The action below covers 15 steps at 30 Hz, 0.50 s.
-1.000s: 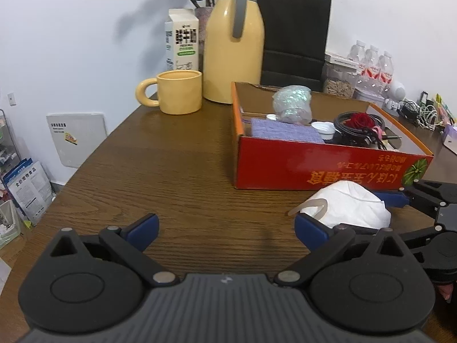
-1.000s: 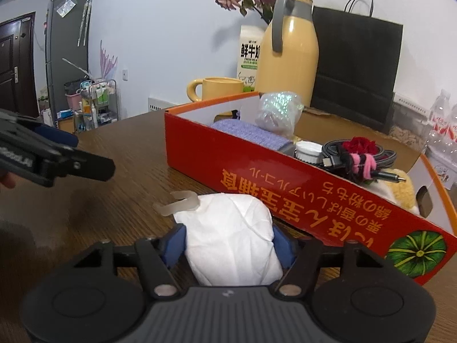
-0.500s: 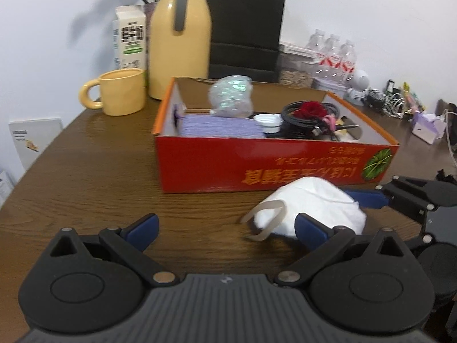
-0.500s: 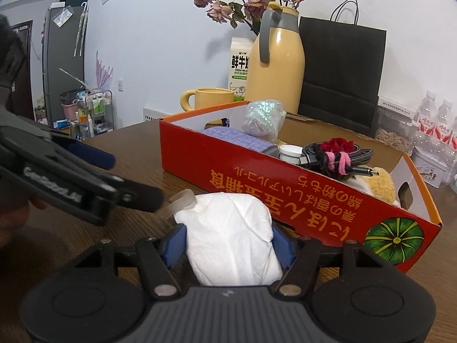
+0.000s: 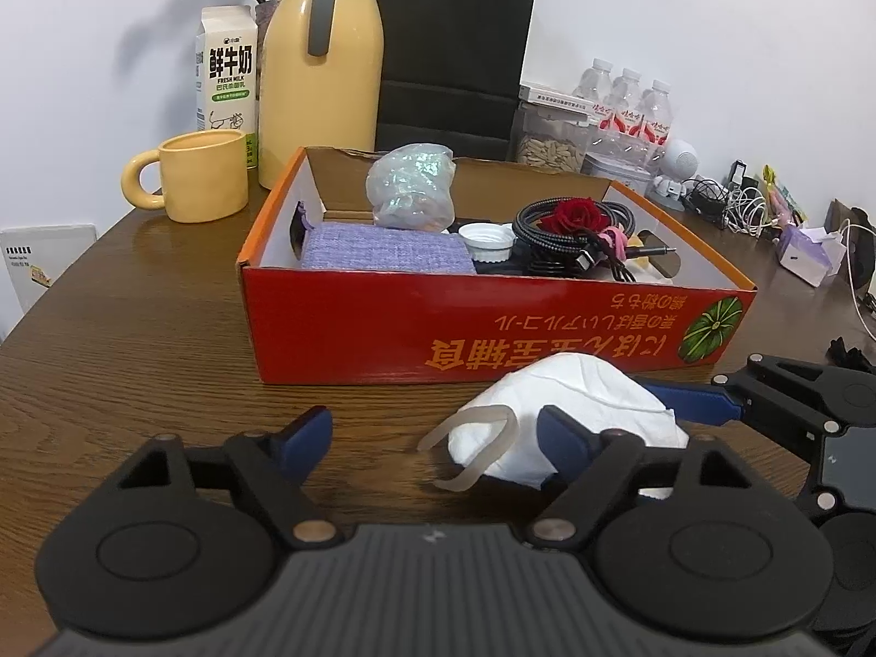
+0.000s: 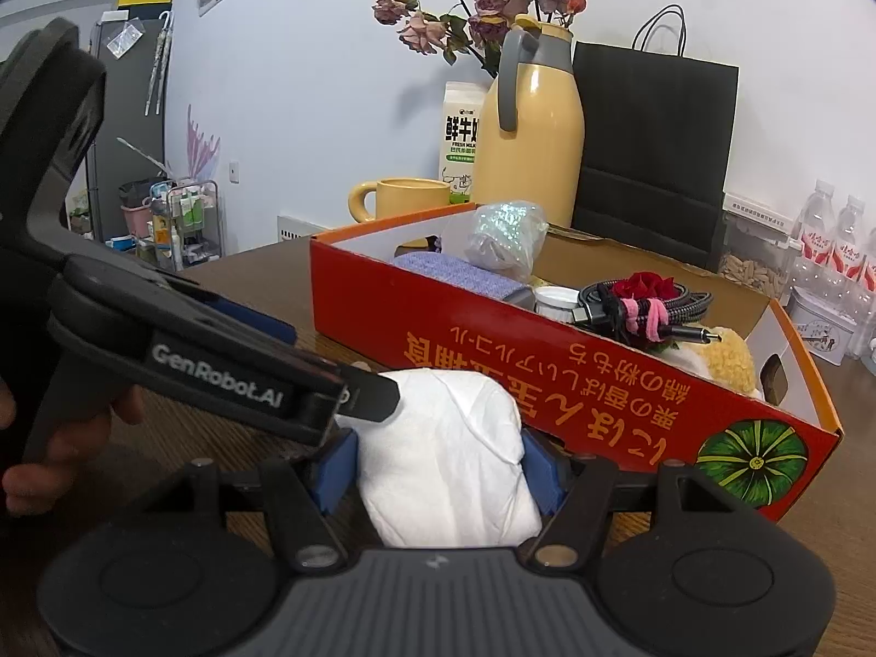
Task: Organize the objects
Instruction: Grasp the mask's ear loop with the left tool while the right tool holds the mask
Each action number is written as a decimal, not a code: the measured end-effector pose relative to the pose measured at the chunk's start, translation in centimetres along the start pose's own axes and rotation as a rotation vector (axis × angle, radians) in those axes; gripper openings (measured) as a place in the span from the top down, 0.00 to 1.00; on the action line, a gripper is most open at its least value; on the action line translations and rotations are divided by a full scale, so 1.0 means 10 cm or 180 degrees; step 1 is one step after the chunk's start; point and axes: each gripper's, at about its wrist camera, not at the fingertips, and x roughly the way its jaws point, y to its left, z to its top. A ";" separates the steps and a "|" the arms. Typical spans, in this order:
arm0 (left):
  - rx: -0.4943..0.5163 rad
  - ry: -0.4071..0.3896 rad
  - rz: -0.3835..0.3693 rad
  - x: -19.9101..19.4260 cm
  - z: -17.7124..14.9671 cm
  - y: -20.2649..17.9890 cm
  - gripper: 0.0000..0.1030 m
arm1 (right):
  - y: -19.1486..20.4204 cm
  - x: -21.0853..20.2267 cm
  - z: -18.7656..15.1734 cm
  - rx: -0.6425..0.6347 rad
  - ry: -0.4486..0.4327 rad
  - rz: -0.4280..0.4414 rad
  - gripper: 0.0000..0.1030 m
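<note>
A white cup-shaped face mask lies on the brown table in front of a red cardboard box. My right gripper is shut on the mask, its blue pads pressing both sides. The mask shows again in the left wrist view with its clear strap loop sticking out to the left. My left gripper is at that end and its jaws are closing. The strap loop lies between them and the pads do not squeeze it. One left fingertip overlaps the mask's top.
The box holds a purple cloth, a plastic bag, a white cap and a coiled cable with a red rose. Behind stand a yellow mug, yellow thermos, milk carton and black bag.
My left gripper has swung right toward the mask and its jaws have narrowed around the strap loop. The right gripper has stayed still, holding the mask.
</note>
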 end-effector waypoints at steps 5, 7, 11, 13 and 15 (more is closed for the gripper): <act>0.0000 0.0000 -0.0037 -0.01 -0.01 -0.01 0.62 | 0.00 0.00 0.00 -0.0001 0.0002 0.0002 0.38; 0.0017 0.0014 -0.0055 -0.01 -0.03 -0.01 0.82 | 0.00 0.00 0.00 0.0000 0.0002 0.0000 0.38; 0.0025 -0.0012 -0.0070 -0.04 -0.04 -0.02 0.91 | -0.01 0.00 0.00 0.0004 0.0001 -0.0001 0.38; 0.0011 -0.0040 -0.0067 -0.06 -0.05 -0.01 0.92 | -0.01 0.00 0.00 0.0008 0.0000 -0.0011 0.38; -0.0003 -0.0062 -0.0069 -0.08 -0.04 0.01 0.92 | -0.02 0.00 0.00 0.0014 -0.0002 -0.0022 0.38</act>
